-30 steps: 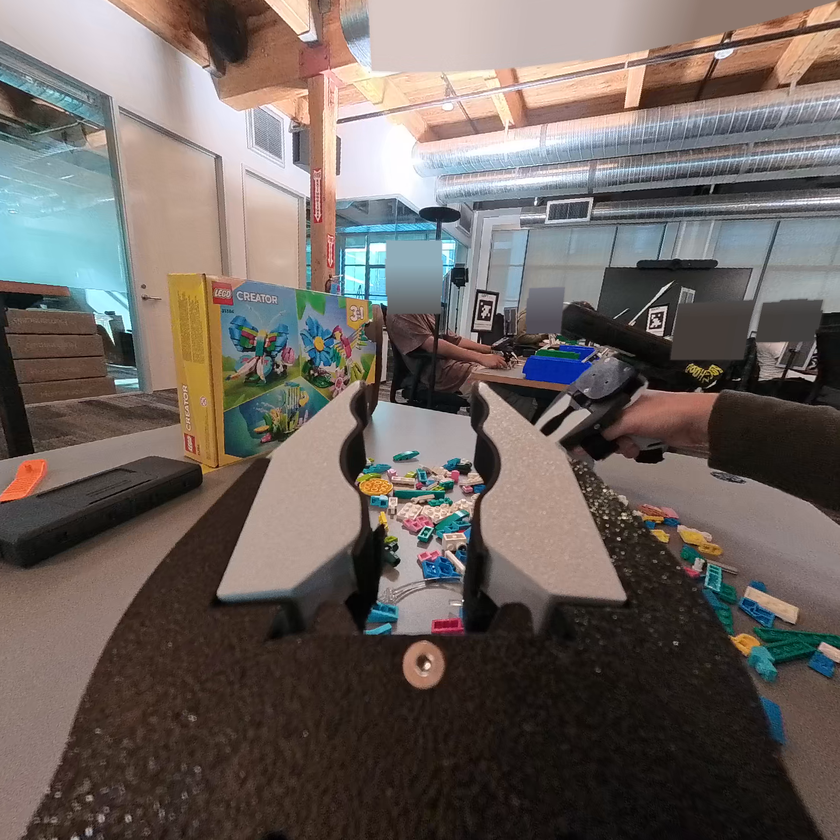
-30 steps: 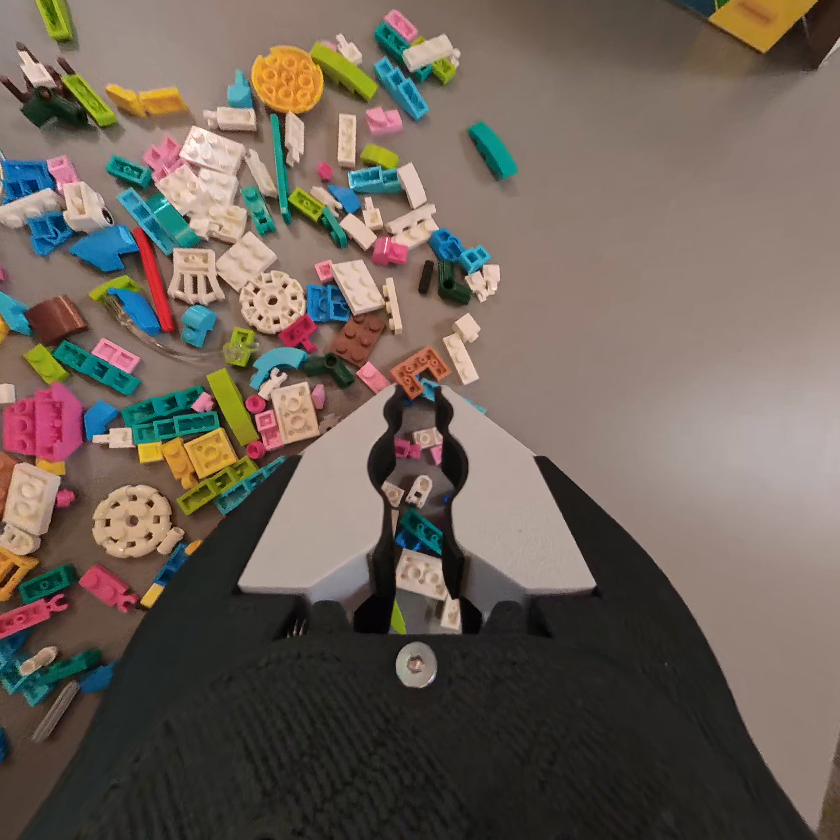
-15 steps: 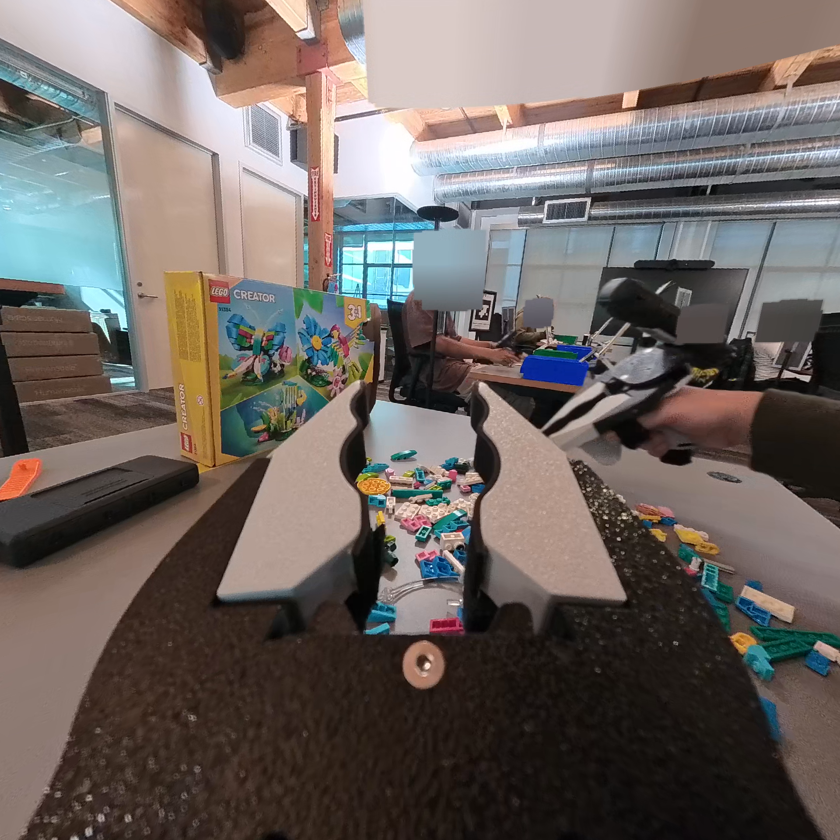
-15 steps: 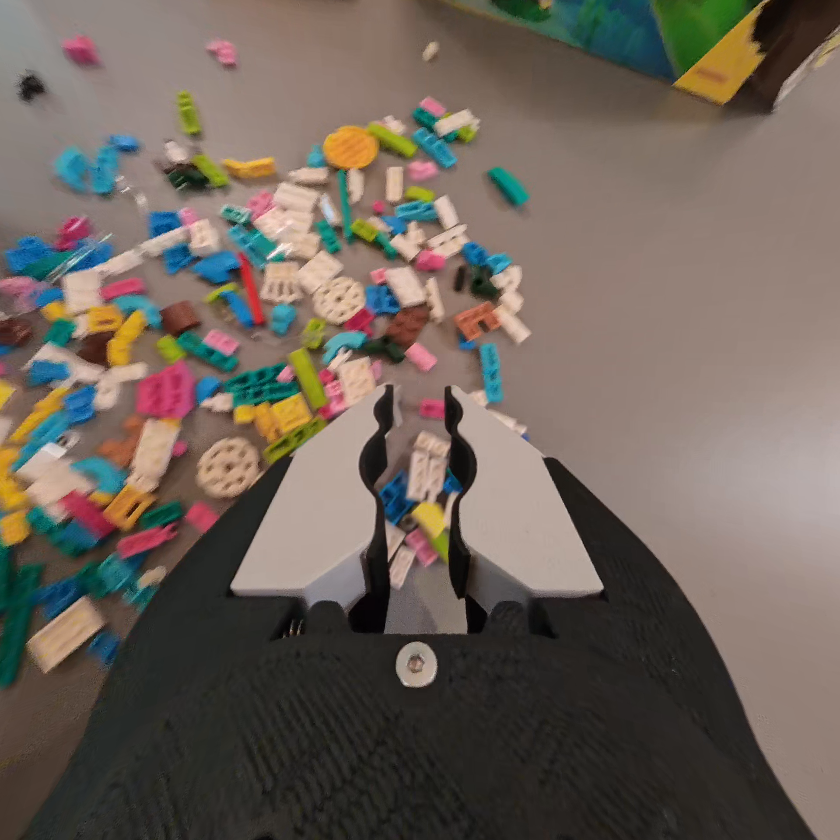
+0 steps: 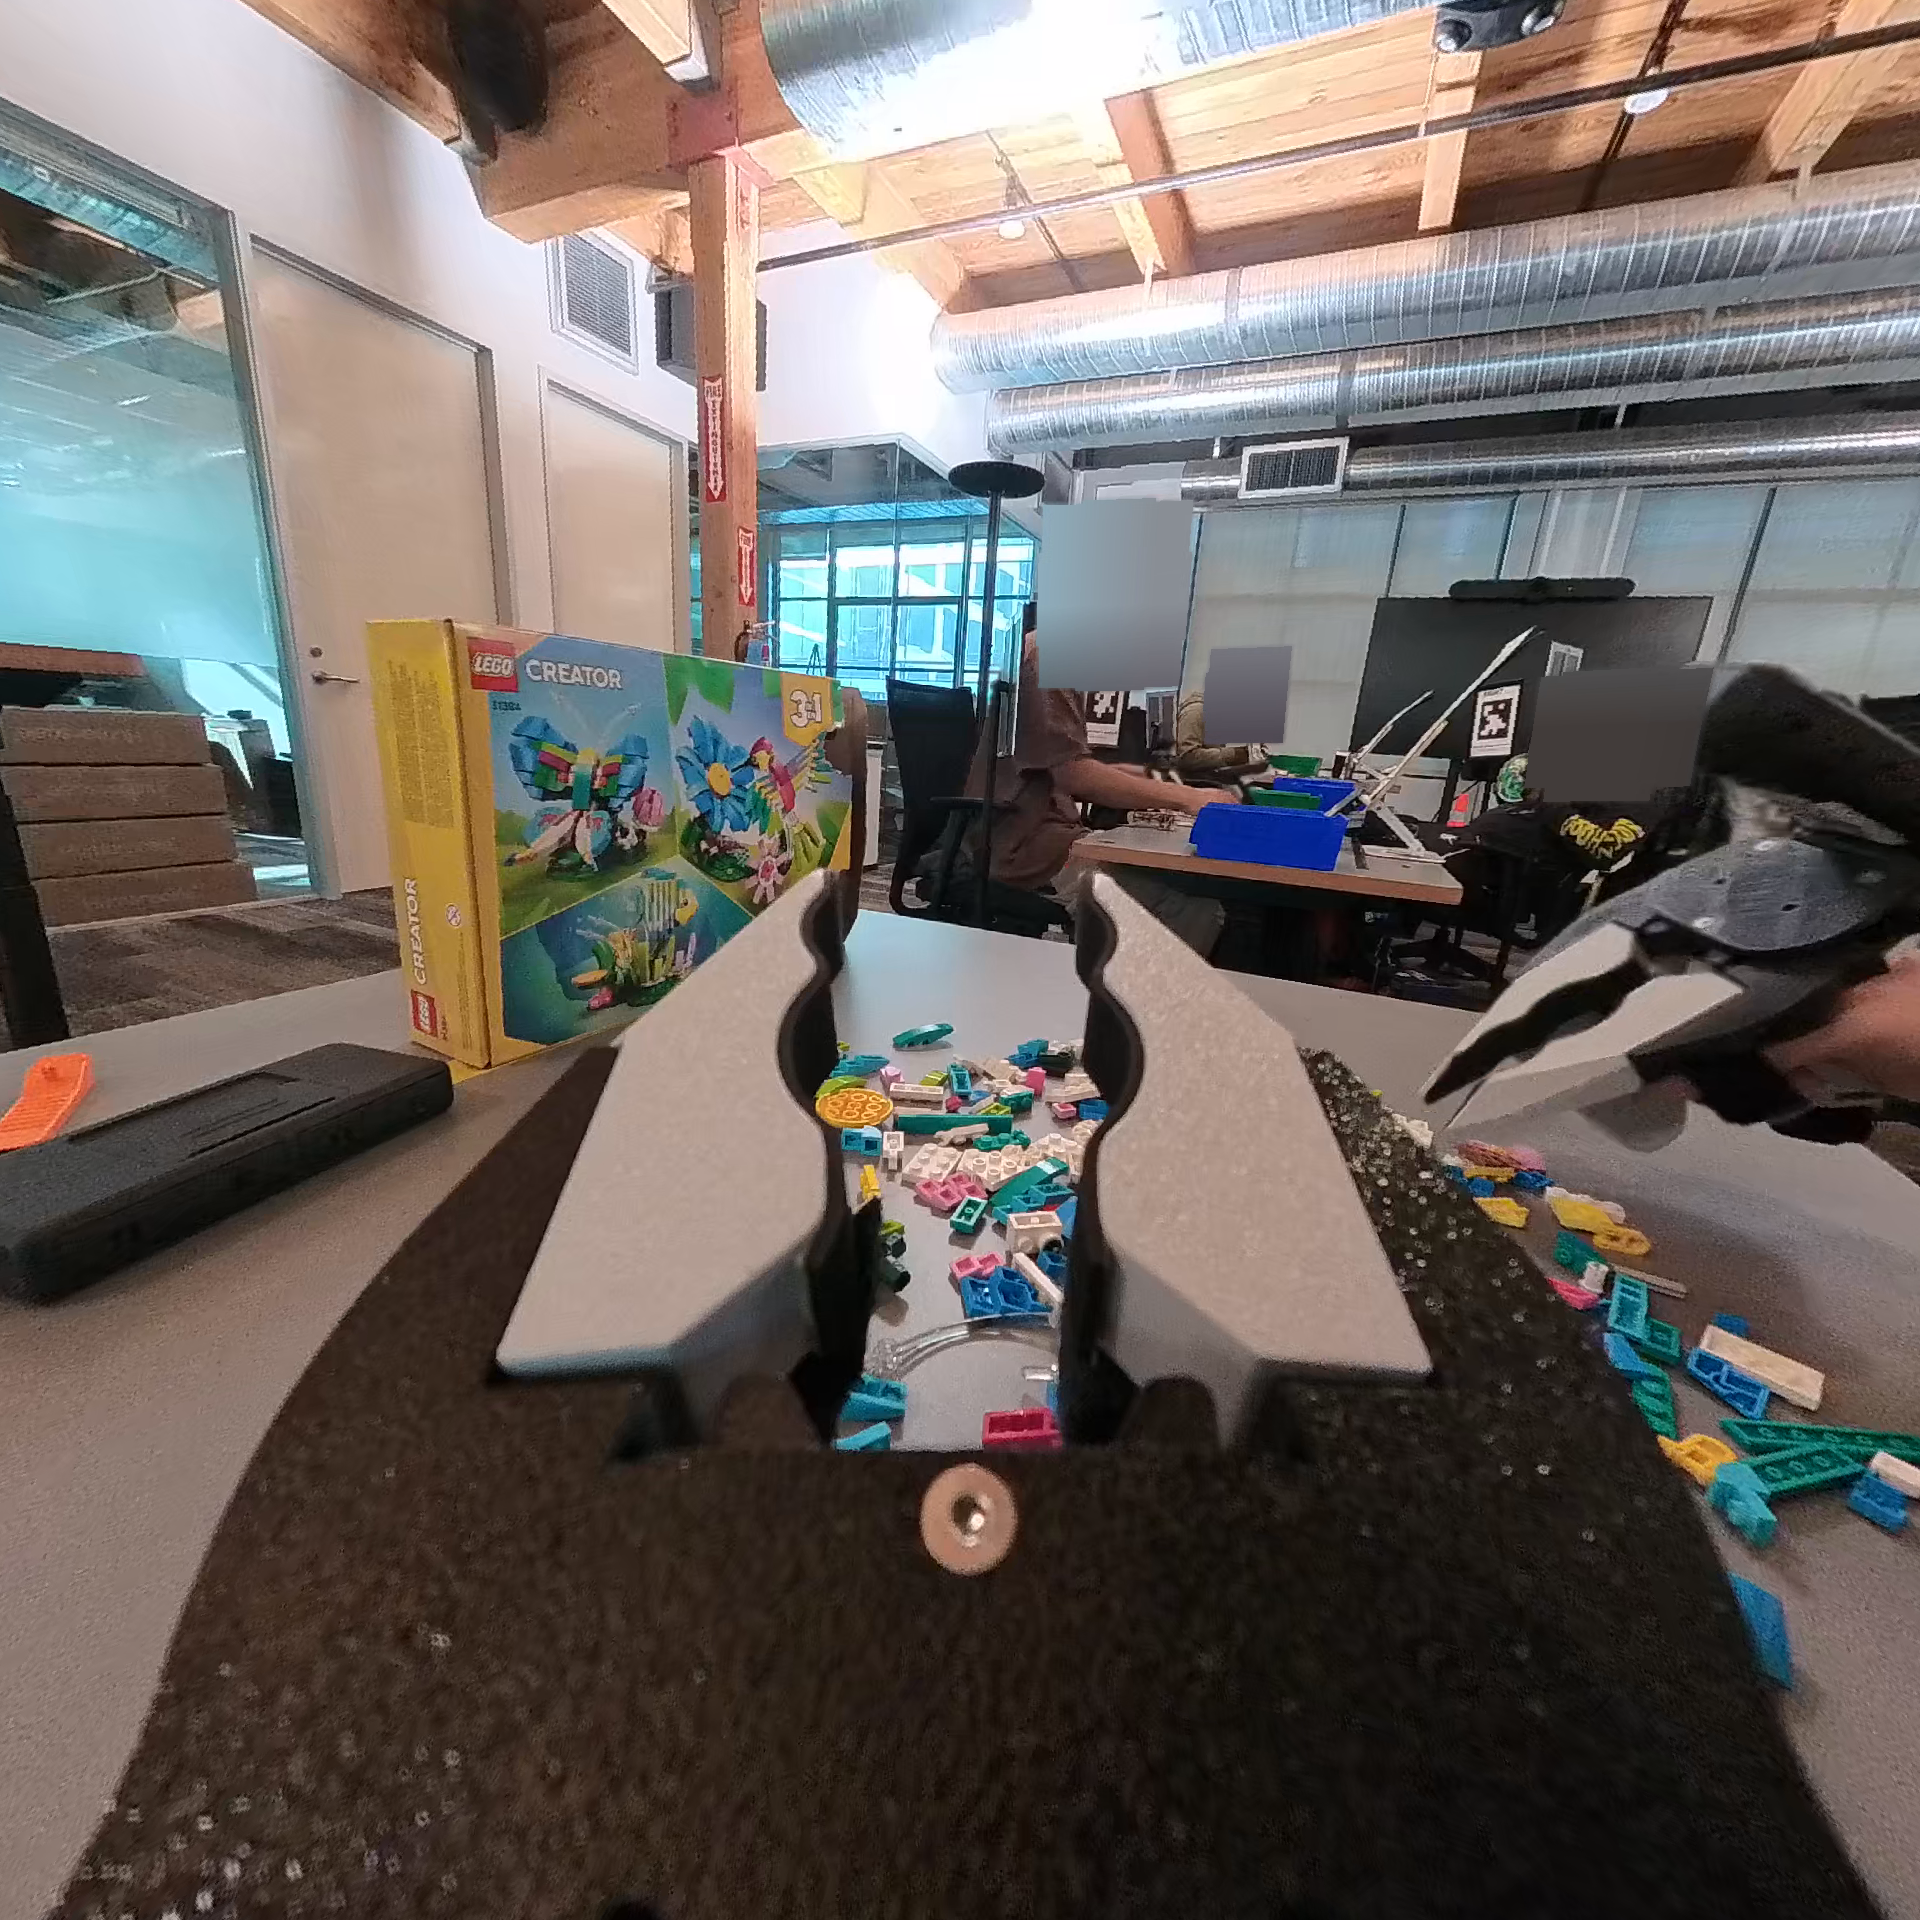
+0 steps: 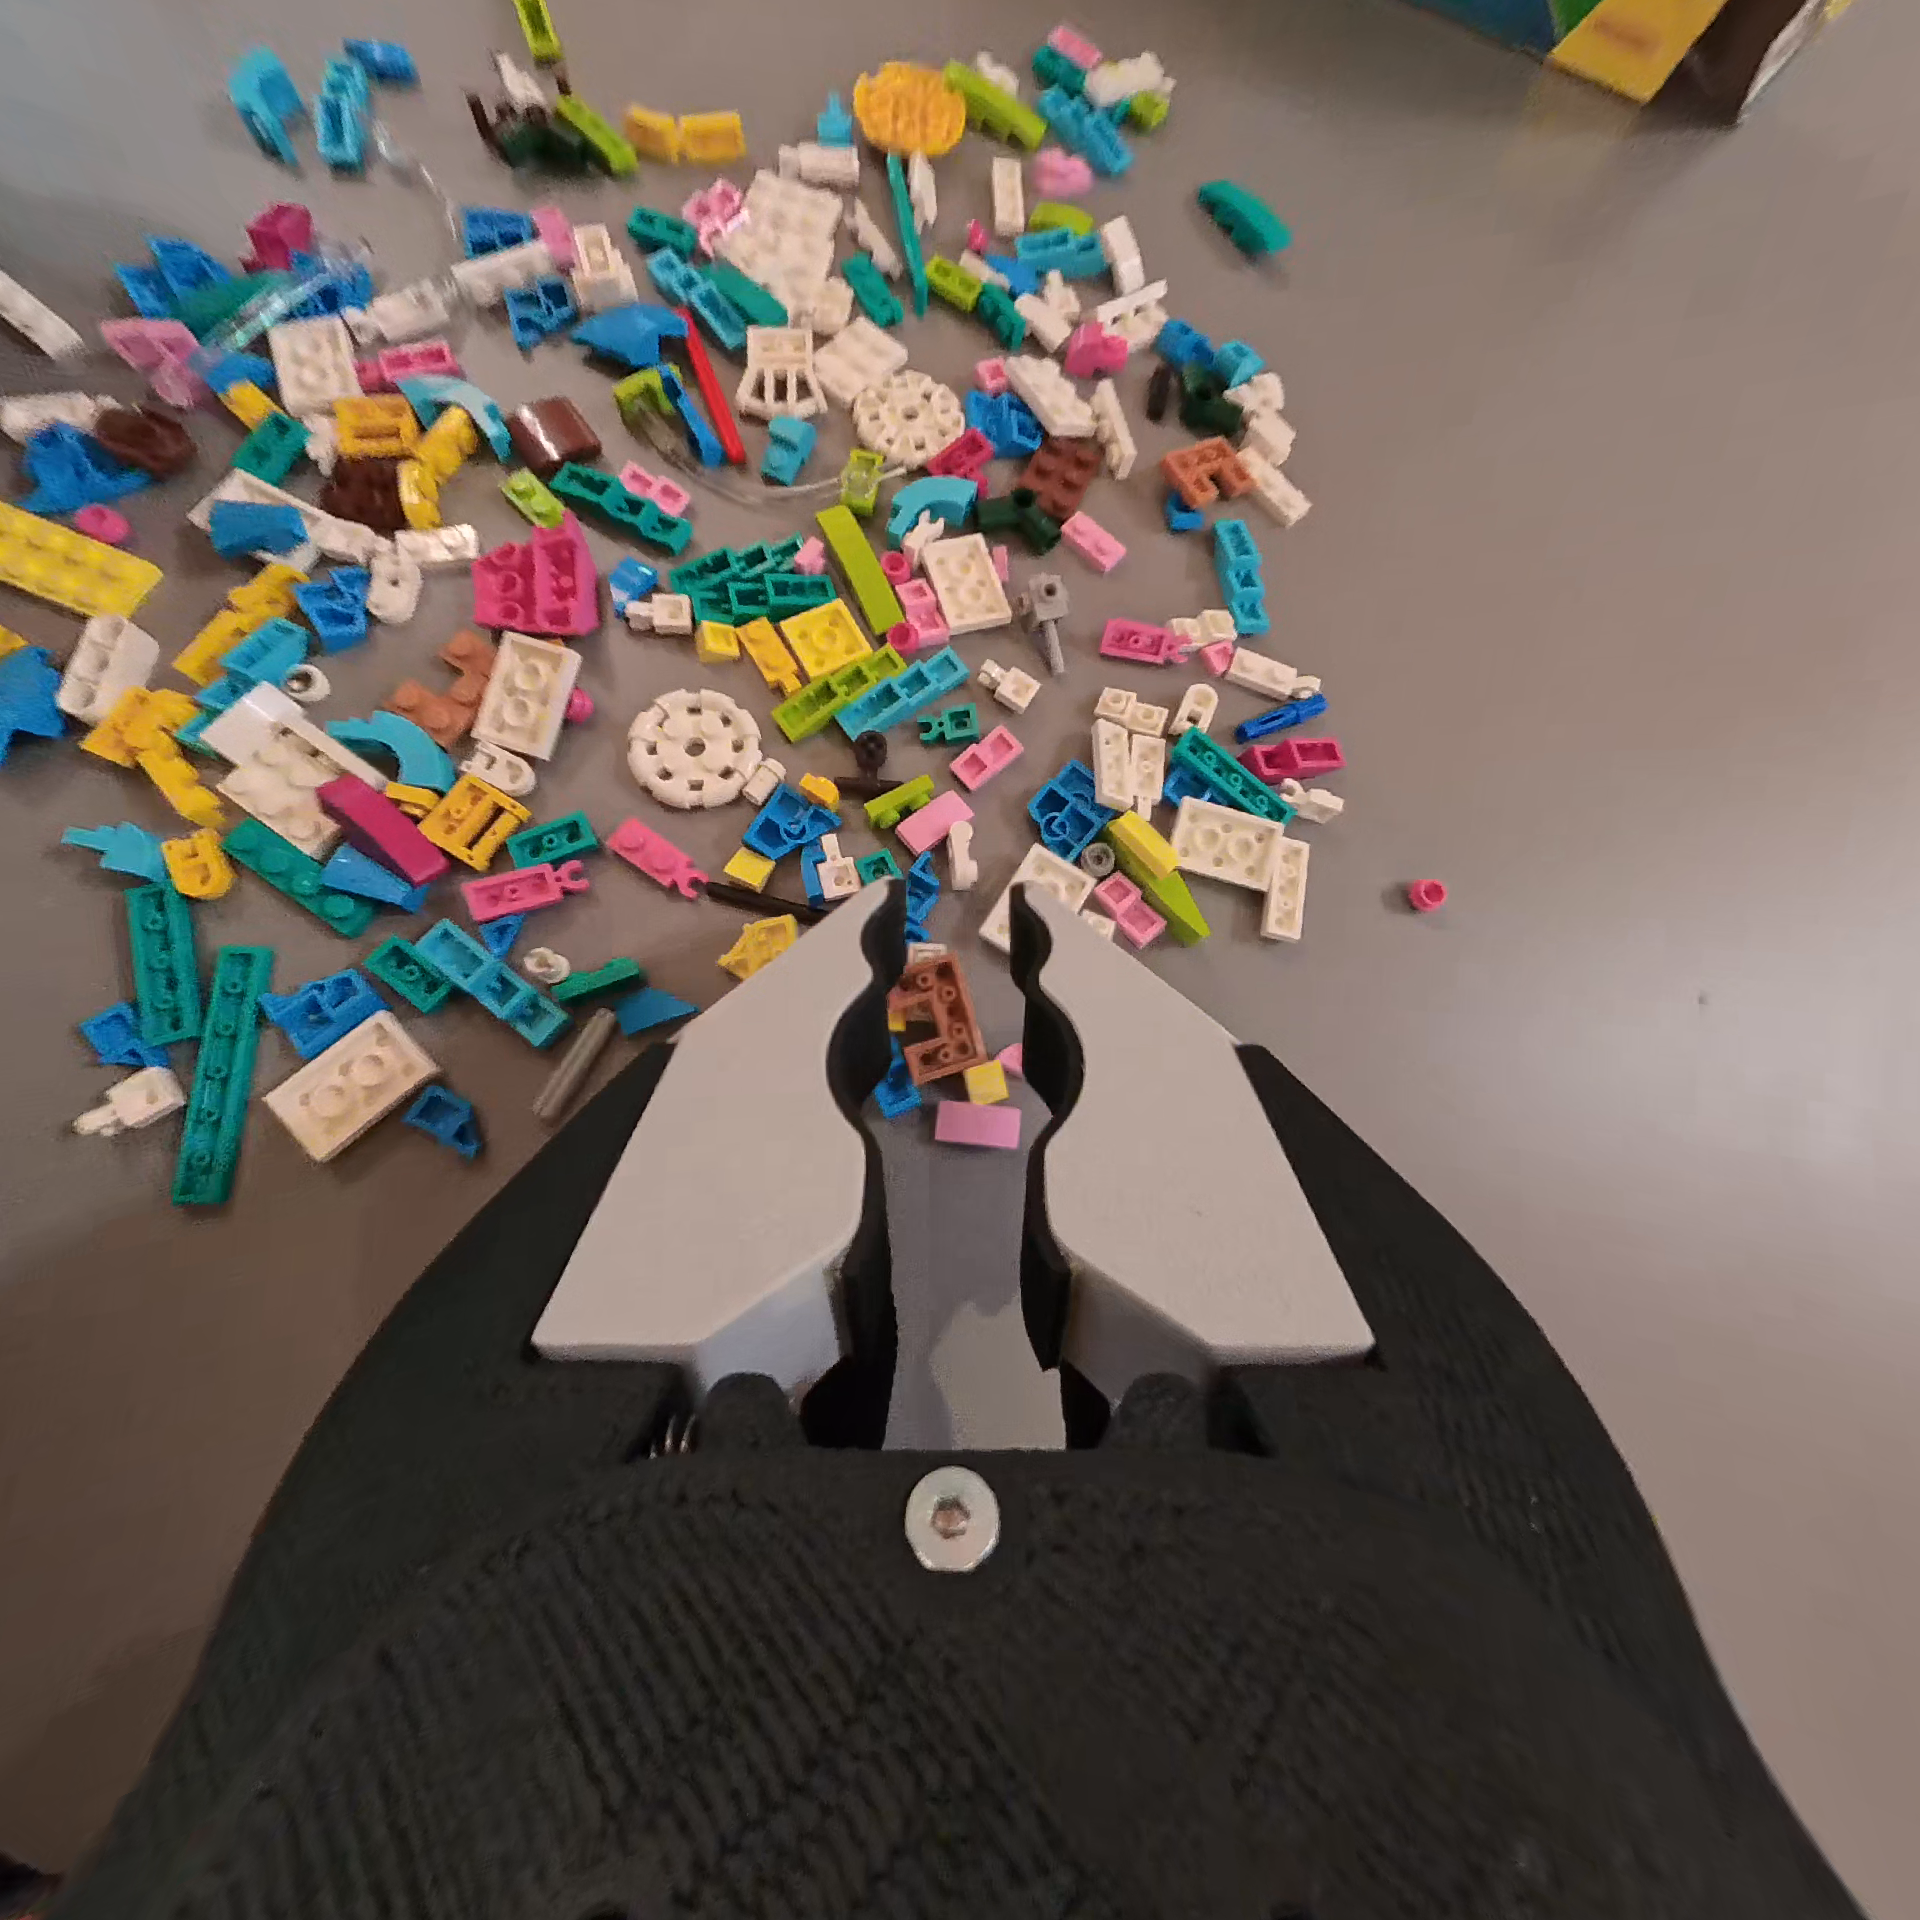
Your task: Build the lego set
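Many loose lego pieces (image 6: 727, 582) lie scattered on the grey table (image 6: 1558, 623). My right gripper (image 6: 951, 899) hovers above the near edge of the pile, jaws partly open and empty. A brown L-shaped plate (image 6: 940, 1023) and a pink tile (image 6: 977, 1124) lie on the table in the gap between its fingers. My left gripper (image 5: 961, 904) is open and empty, held low and level, with the pile (image 5: 977, 1143) seen between its fingers. The right gripper (image 5: 1455, 1101) also shows at the right of the left wrist view, tips pointing down-left over the pieces.
The lego set box (image 5: 623, 831) stands upright at the back left; its corner (image 6: 1652, 52) shows in the right wrist view. A black case (image 5: 208, 1143) and an orange brick separator (image 5: 47, 1081) lie at the left. A small magenta stud (image 6: 1427, 894) lies apart. People sit at desks behind.
My right gripper has pulled back from the far side of the pile to its near edge and moved right in the left wrist view; its jaws have widened a little. The left gripper has stayed still.
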{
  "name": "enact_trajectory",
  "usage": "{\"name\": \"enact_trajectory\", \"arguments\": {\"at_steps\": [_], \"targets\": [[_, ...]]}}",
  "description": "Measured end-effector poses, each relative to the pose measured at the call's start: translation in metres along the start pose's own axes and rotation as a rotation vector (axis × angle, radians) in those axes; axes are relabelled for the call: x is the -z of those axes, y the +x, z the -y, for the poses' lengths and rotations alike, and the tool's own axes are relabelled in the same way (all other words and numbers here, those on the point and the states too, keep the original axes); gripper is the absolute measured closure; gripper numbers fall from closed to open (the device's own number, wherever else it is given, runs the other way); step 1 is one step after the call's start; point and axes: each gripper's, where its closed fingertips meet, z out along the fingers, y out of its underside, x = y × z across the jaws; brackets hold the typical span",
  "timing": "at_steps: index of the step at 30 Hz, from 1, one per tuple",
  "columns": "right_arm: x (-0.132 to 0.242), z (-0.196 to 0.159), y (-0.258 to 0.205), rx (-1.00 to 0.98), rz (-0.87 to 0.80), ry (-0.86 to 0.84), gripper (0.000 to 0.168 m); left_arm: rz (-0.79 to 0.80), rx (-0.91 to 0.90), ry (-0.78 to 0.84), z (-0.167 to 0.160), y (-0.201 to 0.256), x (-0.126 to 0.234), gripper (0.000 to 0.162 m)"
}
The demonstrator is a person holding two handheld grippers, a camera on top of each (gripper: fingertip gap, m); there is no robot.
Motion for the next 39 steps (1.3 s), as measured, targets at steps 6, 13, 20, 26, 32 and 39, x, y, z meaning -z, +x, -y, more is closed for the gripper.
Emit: {"name": "enact_trajectory", "arguments": {"at_steps": [6, 13, 20, 26, 32, 39], "targets": [[0.012, -0.007, -0.026, -0.047, 0.08, 0.065, 0.145, -0.007, -0.007, -0.007, -0.001, 0.002, -0.001, 0.12], [0.009, 0.002, -0.056, 0.087, 0.17, 0.093, 0.134, -0.011, -0.006, -0.013, -0.003, 0.002, -0.001, 0.12], [-0.002, 0.01, -0.098, 0.136, 0.323, 0.061, 0.119, -0.013, -0.003, -0.014, -0.003, 0.002, -0.001, 0.12], [-0.013, 0.019, -0.119, 0.168, 0.393, 0.07, 0.12, -0.018, 0.002, -0.011, -0.002, 0.003, -0.001, 0.119], [-0.029, 0.03, -0.106, 0.047, 0.321, 0.083, 0.129, -0.021, -0.003, -0.014, -0.003, 0.004, -0.001, 0.119], [-0.04, 0.027, -0.092, 0.006, 0.24, 0.039, 0.148, -0.029, -0.001, -0.01, -0.002, 0.005, -0.001, 0.118]]}}
